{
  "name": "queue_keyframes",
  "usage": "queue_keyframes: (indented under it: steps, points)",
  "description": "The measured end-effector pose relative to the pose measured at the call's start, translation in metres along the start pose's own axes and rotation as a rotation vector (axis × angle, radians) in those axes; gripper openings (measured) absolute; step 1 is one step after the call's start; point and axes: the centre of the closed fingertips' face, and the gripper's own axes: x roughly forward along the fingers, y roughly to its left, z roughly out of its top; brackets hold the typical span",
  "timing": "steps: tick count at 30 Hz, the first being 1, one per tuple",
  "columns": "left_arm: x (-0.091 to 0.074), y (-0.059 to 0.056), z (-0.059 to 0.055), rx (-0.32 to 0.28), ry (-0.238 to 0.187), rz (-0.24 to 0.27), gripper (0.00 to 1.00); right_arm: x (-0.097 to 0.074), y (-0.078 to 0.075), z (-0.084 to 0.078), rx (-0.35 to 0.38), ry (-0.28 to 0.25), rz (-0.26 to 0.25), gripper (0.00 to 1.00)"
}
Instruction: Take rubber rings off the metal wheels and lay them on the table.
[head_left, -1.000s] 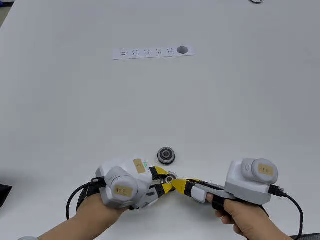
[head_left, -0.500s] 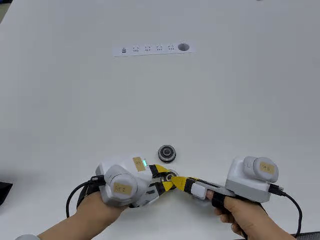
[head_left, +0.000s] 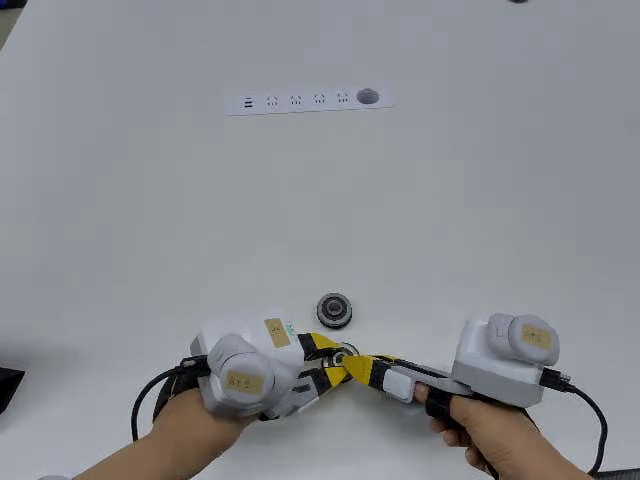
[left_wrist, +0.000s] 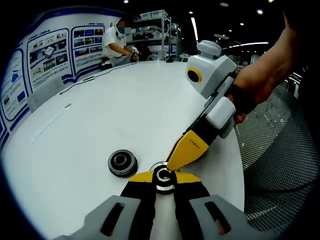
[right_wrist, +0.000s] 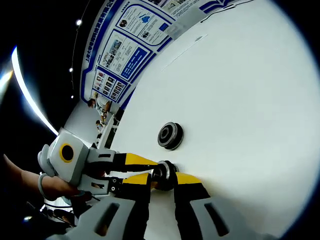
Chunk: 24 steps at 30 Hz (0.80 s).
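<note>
Just above the table's near edge, my left gripper (head_left: 333, 365) and right gripper (head_left: 354, 366) meet tip to tip on one small metal wheel (head_left: 344, 355). In the left gripper view my yellow jaws are shut on that wheel (left_wrist: 163, 178), and the right gripper's finger (left_wrist: 192, 147) reaches it from above right. In the right gripper view my jaws press on the wheel's black rubber ring (right_wrist: 165, 175), with the left gripper's fingers (right_wrist: 134, 160) coming in from the left. A second wheel (head_left: 334, 309) with its black ring still on lies flat just beyond.
A white power strip (head_left: 305, 100) lies far back on the white table (head_left: 480, 200). A black cable (head_left: 150, 395) trails from the left gripper and another from the right gripper (head_left: 590, 410). A person stands at shelves beyond the table's far end (left_wrist: 119, 42).
</note>
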Motion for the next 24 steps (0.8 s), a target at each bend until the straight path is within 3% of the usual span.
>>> queue_keyframes:
  steps: [24]
  points:
    - [0.0004,0.0005,-0.0006,-0.006,-0.005,0.001,0.13,-0.0021,-0.0001,0.0024,-0.089,0.015,-0.015,0.12]
